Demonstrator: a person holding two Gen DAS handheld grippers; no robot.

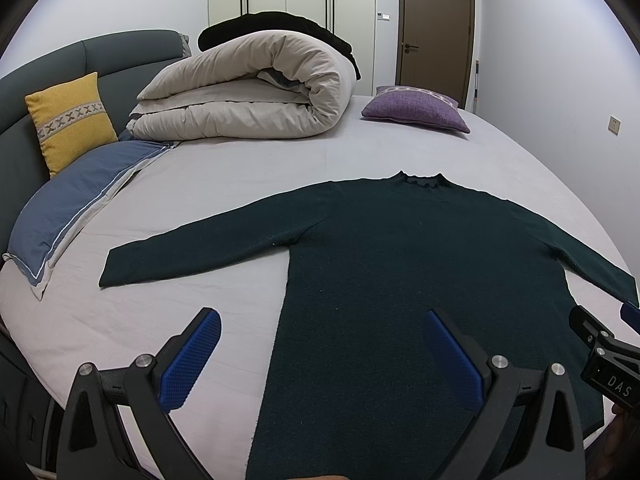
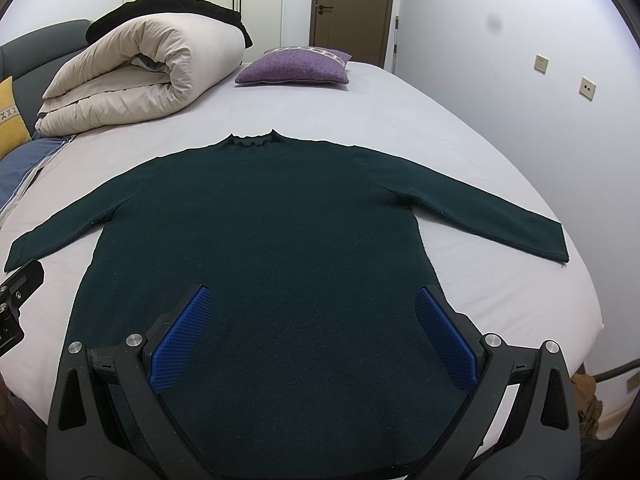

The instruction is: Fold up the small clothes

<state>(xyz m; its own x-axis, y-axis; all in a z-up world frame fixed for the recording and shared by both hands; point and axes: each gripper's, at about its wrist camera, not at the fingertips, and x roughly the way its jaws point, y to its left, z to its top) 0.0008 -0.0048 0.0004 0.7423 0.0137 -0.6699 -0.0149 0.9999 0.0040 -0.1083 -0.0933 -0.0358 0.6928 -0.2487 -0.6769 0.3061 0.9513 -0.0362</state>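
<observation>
A dark green sweater (image 1: 400, 248) (image 2: 260, 220) lies flat on the bed, collar away from me and both sleeves spread out sideways. My left gripper (image 1: 324, 320) hovers open above the sweater's lower left edge, blue pads wide apart, nothing between them. My right gripper (image 2: 314, 300) hovers open over the lower middle of the body, also holding nothing. In the left wrist view the right gripper's black body (image 1: 604, 352) shows at the right edge. In the right wrist view part of the left gripper (image 2: 16, 300) shows at the left edge.
The sweater rests on a light grey sheet (image 1: 224, 184) (image 2: 360, 104). A rolled beige duvet (image 1: 248, 88) (image 2: 140, 68) with a black item on top lies at the back left. A purple cushion (image 1: 416, 110) (image 2: 296, 66), a yellow cushion (image 1: 70, 120) and a blue pillow (image 1: 68, 208) sit around it. The bed's right edge is near a wall.
</observation>
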